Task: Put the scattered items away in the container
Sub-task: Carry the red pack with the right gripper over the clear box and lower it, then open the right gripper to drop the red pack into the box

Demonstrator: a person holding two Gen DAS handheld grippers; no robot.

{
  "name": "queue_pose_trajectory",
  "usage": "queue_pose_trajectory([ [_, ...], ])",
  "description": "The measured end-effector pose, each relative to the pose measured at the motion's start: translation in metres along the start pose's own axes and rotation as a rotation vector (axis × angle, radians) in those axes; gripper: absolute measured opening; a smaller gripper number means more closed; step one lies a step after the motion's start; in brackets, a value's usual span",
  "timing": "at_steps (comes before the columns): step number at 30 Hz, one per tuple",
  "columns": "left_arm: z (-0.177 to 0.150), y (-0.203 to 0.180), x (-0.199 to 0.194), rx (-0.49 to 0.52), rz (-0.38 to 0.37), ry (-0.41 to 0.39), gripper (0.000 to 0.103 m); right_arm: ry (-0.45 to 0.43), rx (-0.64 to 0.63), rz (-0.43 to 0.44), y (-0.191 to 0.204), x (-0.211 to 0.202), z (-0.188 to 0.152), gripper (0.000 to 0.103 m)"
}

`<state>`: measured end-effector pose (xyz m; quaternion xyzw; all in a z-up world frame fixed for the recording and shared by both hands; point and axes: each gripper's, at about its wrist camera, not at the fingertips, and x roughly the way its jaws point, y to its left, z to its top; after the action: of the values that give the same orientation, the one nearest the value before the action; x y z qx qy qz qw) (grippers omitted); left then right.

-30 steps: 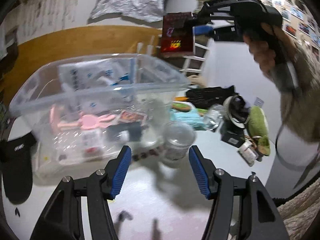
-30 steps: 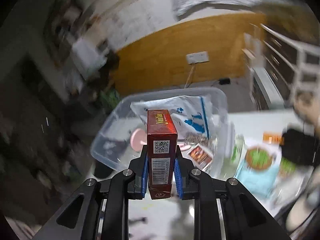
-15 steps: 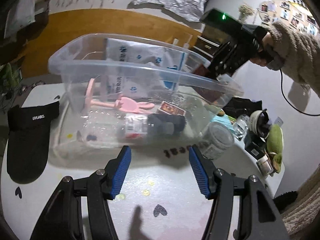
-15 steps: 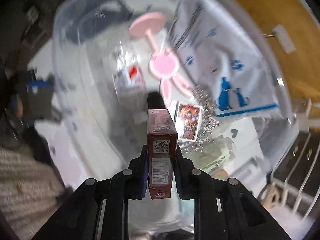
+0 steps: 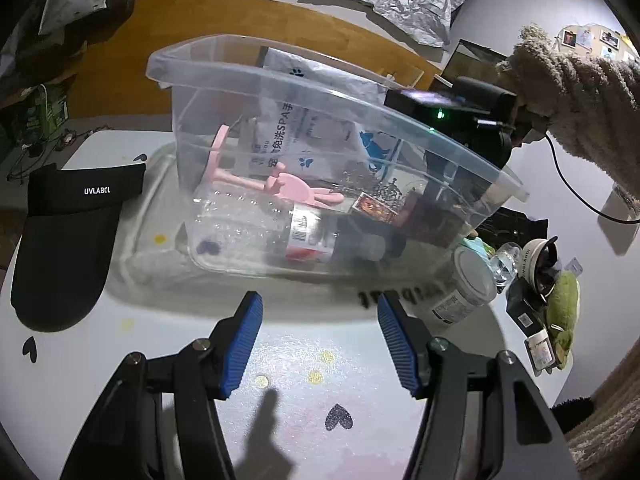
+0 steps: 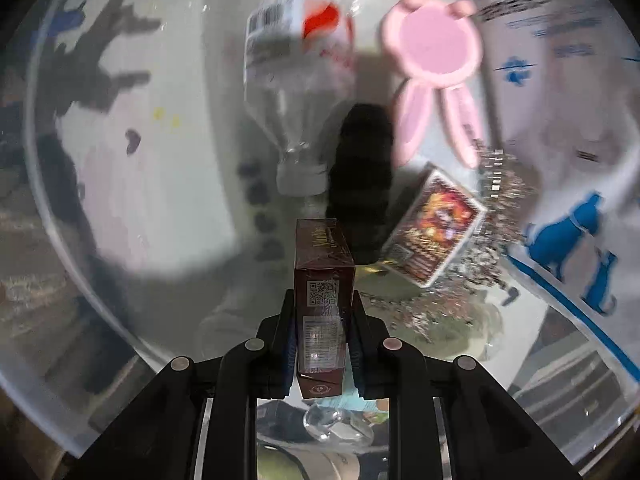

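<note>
Bin walls now surround lowered carton.

1. Your bench is white, printed with small dark hearts and yellow dots.
2. The clear plastic container sits on it near the middle.
3. To the left of it you have a black visor cap lying flat.
4. To the right you see a lidded jar, a clear bottle and a green plush toy, close together.
</note>
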<state>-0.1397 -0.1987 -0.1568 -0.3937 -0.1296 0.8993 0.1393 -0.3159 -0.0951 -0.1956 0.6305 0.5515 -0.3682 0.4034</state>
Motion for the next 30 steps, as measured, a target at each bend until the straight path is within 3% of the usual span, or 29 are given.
queue_pose_trajectory([
  [5, 0.001, 0.001, 0.004, -0.004, 0.000, 0.011, 0.059, 0.014, 0.035, 0.031, -0.007, 0.015, 0.009, 0.023],
  [8, 0.003, 0.000, 0.006, -0.004, -0.009, 0.014, 0.059, -0.027, 0.058, 0.067, -0.012, 0.013, 0.004, 0.024],
  [10, 0.003, 0.001, 0.006, -0.009, -0.018, 0.017, 0.059, -0.072, 0.131, 0.124, -0.021, 0.007, -0.002, 0.030],
  [13, 0.004, 0.001, 0.008, -0.014, -0.026, 0.022, 0.059, -0.159, 0.281, 0.254, -0.041, -0.003, -0.014, 0.056],
  [15, 0.004, 0.000, 0.008, -0.010, -0.028, 0.023, 0.059, -0.196, 0.343, 0.288, -0.050, -0.007, -0.021, 0.075],
  [20, 0.005, -0.006, 0.007, 0.009, -0.035, 0.022, 0.059, -0.196, 0.402, 0.253, -0.051, -0.009, -0.030, 0.075],
  [24, 0.006, -0.010, 0.007, 0.025, -0.038, 0.024, 0.059, -0.253, 0.469, 0.178, -0.044, -0.016, -0.039, 0.075],
  [29, 0.009, -0.019, 0.002, 0.062, -0.038, 0.015, 0.060, -0.406, 0.623, 0.086, -0.037, -0.044, -0.068, 0.075],
  [30, 0.009, -0.021, 0.001, 0.069, -0.035, 0.013, 0.064, -0.439, 0.657, 0.076, -0.033, -0.045, -0.074, 0.075],
])
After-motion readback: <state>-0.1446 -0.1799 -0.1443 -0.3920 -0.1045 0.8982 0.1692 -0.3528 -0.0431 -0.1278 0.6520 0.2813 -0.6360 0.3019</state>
